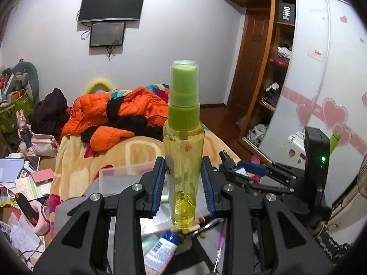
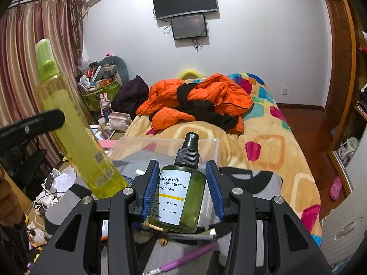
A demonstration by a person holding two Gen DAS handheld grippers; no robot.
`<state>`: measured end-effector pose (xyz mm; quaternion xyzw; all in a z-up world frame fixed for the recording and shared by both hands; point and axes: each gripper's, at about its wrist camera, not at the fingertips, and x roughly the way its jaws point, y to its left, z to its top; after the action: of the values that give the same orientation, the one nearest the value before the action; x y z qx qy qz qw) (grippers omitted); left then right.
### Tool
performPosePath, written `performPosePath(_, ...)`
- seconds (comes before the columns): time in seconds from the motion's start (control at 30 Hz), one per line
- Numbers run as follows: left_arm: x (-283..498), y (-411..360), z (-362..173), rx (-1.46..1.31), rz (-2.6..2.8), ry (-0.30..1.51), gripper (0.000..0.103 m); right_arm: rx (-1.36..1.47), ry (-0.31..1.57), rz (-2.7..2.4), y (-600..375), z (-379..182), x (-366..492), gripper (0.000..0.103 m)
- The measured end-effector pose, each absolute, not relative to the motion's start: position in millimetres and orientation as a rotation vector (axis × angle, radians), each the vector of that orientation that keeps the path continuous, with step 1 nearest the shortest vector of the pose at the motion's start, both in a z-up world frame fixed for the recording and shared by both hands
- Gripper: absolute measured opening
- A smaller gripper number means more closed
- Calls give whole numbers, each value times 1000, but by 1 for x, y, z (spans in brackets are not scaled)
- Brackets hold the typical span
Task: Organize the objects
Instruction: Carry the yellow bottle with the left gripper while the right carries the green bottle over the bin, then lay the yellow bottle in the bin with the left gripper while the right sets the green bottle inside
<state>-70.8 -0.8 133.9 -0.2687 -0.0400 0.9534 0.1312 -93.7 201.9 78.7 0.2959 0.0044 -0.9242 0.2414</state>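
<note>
Clear box (image 2: 165,146) before bed (image 2: 263,142); jacket (image 2: 197,100) on bed (screens (image 2: 185,0) on wall behind).

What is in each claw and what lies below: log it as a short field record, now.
left claw: shut on tall yellow-green clear plastic spray bottle, upright, capped
right claw: shut on small dark green pump bottle, white label, black nozzle
beyond the claws: clear plastic box
below: purple pen, white tube with blue cap
background: orange padded jacket on bed
</note>
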Motion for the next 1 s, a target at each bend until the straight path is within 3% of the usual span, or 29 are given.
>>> performPosePath(0.77,-150,-12,47,-1099,2656,-330,31,979,203,-2499,160,30,-153,39)
performPosePath(0.8,-150,-13,47,-1112,2684,-304,34,987,215,-2492,157,28,-155,39)
performPosePath(0.87,-150,-13,42,-1164,2731,-216,53,999,243,-2479,150,23,-157,39)
performPosePath(0.9,-150,-13,39,-1189,2747,-182,71,1004,252,-2472,147,21,-158,39)
performPosePath(0.93,-149,-13,35,-1201,2767,-161,78,1007,258,-2468,145,19,-158,39)
performPosePath(1.0,-146,-15,28,-1206,2801,-113,78,1014,271,-2460,142,16,-159,39)
